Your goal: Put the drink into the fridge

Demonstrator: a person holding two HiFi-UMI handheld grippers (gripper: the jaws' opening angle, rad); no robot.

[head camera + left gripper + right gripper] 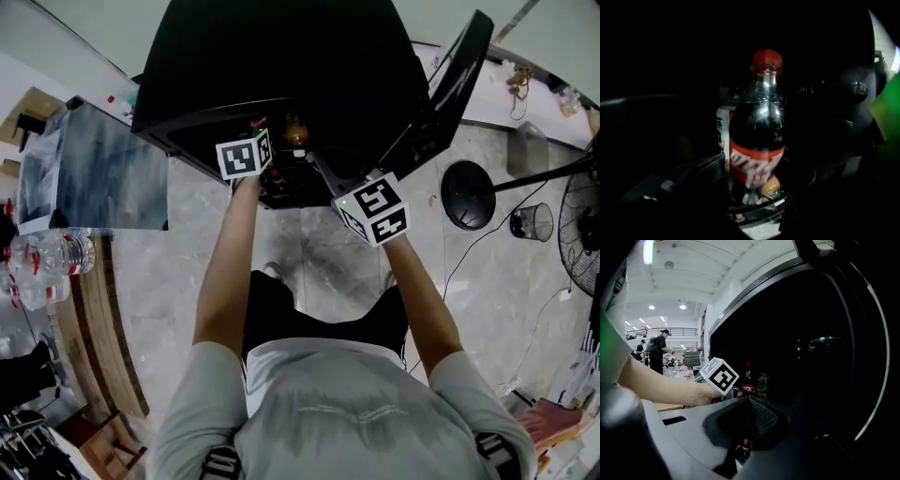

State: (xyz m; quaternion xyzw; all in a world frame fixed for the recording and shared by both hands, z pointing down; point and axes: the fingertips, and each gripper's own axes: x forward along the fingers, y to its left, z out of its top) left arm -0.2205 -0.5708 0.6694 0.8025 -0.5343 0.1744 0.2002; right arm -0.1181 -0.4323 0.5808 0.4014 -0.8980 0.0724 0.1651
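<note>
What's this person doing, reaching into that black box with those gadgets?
A person is loading a small black fridge whose door stands open. The left hand-held gripper holds a cola bottle upright inside, beside a can. The right hand-held gripper, jaws shut and empty, waits by the opening.

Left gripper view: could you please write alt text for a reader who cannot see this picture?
A cola bottle with red cap and red label stands upright, gripped low by the left gripper. Behind it a white-labelled drink shows partly; everything around is the dark fridge.
</note>
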